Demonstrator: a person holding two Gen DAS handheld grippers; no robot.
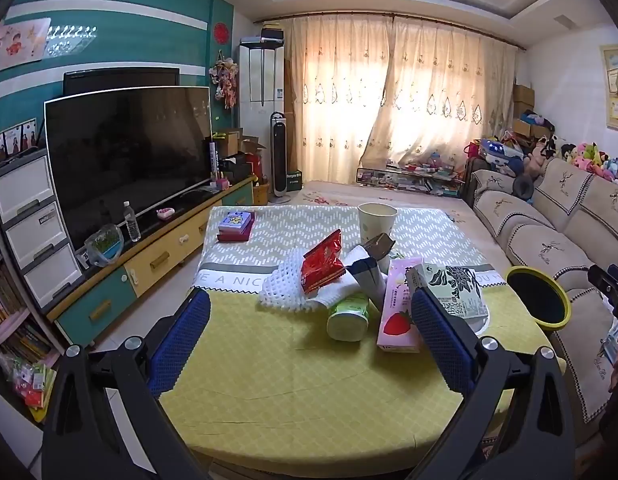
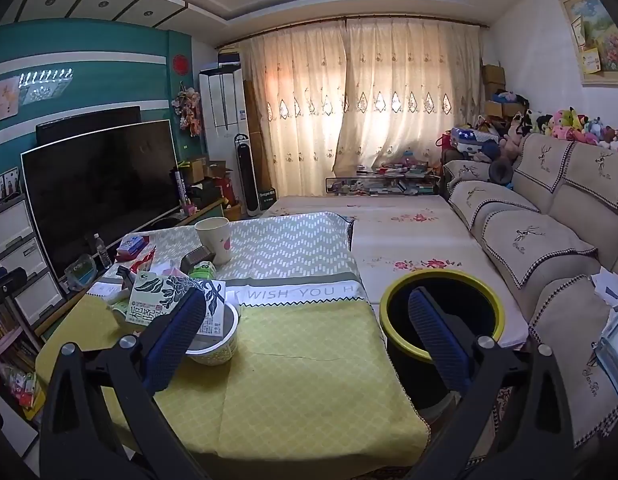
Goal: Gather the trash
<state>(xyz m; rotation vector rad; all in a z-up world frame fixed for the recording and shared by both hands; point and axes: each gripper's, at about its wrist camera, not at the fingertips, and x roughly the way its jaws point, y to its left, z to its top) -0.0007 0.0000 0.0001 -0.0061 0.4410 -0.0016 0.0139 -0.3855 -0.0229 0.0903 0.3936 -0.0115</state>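
Progress: barely begun | trash pile (image 1: 361, 280) sat uncollected on counter (image 1: 269, 360) ahead of fingers | bin (image 2: 441, 320) behind right fingers (image 2: 437, 336) looked empty | left gripper (image 1: 311, 340) and right gripper (image 2: 305, 340) both released, grasping nothing

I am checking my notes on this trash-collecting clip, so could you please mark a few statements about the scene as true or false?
1. Both grippers are open and empty. True: the left gripper and right gripper hold nothing.
2. The red snack wrapper lies in the bin. False: it rests on the table's trash pile.
3. The yellow-rimmed bin stands beside the table. True.
4. The paper cup lies on its side. False: it stands upright.
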